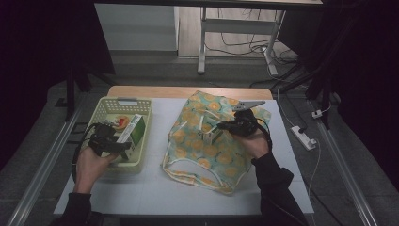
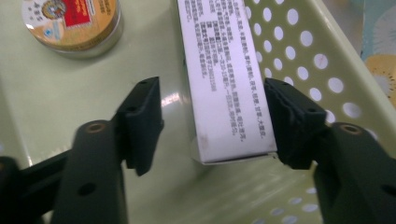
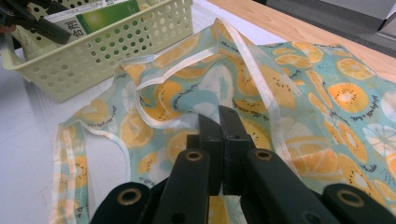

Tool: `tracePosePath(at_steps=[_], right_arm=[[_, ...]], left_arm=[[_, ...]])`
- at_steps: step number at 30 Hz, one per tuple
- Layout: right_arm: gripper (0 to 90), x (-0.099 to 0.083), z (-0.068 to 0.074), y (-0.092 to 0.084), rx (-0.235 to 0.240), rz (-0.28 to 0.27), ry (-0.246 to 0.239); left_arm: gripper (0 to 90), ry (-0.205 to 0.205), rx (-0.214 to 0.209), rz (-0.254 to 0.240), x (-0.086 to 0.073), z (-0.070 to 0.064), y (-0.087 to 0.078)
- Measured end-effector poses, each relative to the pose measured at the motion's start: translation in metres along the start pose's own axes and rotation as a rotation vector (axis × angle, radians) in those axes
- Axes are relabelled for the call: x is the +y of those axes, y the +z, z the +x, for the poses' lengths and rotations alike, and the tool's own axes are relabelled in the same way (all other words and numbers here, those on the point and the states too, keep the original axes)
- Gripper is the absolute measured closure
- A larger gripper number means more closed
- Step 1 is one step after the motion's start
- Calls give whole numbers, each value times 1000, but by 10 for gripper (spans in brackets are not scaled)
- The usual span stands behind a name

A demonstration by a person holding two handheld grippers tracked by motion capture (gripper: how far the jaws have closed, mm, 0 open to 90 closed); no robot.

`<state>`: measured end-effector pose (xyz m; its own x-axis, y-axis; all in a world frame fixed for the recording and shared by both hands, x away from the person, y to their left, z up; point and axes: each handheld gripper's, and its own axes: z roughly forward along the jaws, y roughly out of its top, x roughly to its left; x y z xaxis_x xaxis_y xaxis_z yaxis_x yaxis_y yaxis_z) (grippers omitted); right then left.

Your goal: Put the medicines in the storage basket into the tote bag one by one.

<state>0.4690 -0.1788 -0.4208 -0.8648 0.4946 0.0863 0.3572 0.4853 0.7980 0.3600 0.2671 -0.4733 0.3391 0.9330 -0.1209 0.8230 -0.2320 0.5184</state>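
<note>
White table (image 1: pixel 155 186), L tool (image 2: pixel 215 123) astride box (image 2: pixel 224 79) in basket (image 2: pixel 327 56); R tool (image 3: pixel 220 135) pinching bag (image 3: pixel 317 102)

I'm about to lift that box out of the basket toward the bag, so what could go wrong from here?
1. In the left gripper view the left hand-held gripper straddles the white box; one pad touches its edge, the other stands apart. The box may twist or slip.
2. The box leans on the basket wall, so it may catch there.
3. The right hand-held gripper is shut on the fruit-print bag; the mouth looks slack and narrow.
</note>
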Motion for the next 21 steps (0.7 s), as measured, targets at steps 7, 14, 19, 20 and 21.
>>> tracePosePath(at_steps=[7, 14, 19, 20, 21], right_arm=[[896, 0, 0, 0, -1, -2, 0], [896, 0, -1, 0, -3, -2, 0], [896, 0, -1, -1, -4, -3, 0], [896, 0, -1, -1, -4, -4, 1], [896, 0, -1, -1, -4, -4, 1]], left_arm=[[554, -6, -11, -2, -1, 0, 0], [608, 4, 29, -5, -1, -1, -1], [611, 23, 37, -36, -1, -2, -8], [611, 23, 37, -46, -1, -2, -10], [611, 25, 42, -54, -1, -1, -13]])
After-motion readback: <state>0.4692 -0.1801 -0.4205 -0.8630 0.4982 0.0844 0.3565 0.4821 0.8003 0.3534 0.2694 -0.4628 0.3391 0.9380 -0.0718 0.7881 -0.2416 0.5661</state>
